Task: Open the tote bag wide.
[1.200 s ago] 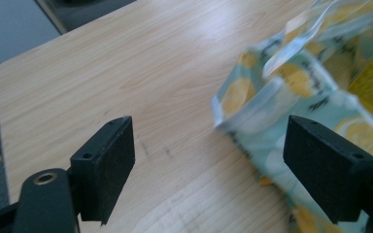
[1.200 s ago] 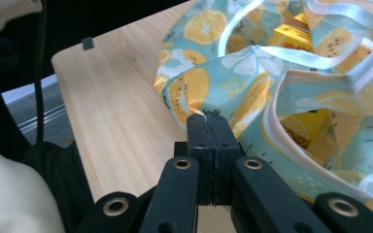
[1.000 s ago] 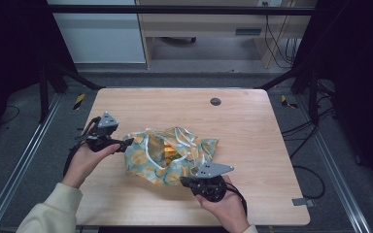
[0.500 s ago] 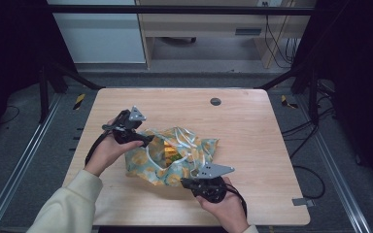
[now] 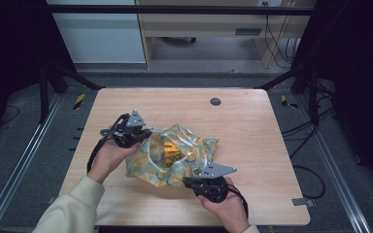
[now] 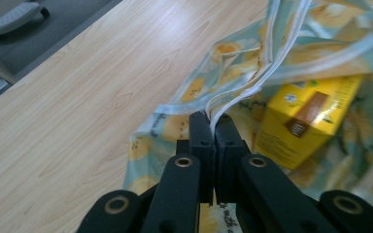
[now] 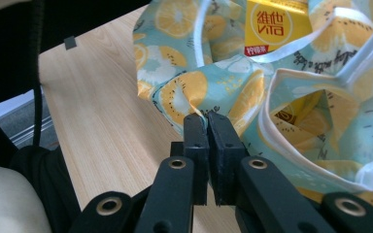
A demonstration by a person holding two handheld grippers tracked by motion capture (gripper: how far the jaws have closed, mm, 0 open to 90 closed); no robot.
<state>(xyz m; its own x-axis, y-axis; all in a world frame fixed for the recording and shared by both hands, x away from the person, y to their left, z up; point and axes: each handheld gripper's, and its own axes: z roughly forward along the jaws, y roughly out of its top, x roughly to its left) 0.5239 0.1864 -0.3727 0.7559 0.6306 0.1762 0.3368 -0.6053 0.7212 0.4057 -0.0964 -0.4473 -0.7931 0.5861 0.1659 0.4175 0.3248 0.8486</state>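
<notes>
A pale blue bag (image 5: 194, 145) printed with citrus slices lies crumpled mid-table. Inside it lie yellow drink cartons (image 6: 306, 121) (image 7: 277, 24). My left gripper (image 5: 148, 136) is at the bag's left side; its jaws have just closed, and in the left gripper view (image 6: 212, 121) they pinch the white-trimmed rim (image 6: 243, 92). At the bag's near edge my right gripper (image 5: 187, 182) is shut, and the right gripper view (image 7: 207, 119) has a fold of the printed fabric (image 7: 213, 92) between its pads.
The wooden table (image 5: 252, 126) has a round dark grommet (image 5: 215, 101) near its far edge. Black frame posts stand at both sides, and pale cabinets (image 5: 97, 34) sit on the floor beyond the table.
The left hand moved right, from the table's left side to the bag, and its jaws went from open to shut on the rim. The right hand stayed put.
</notes>
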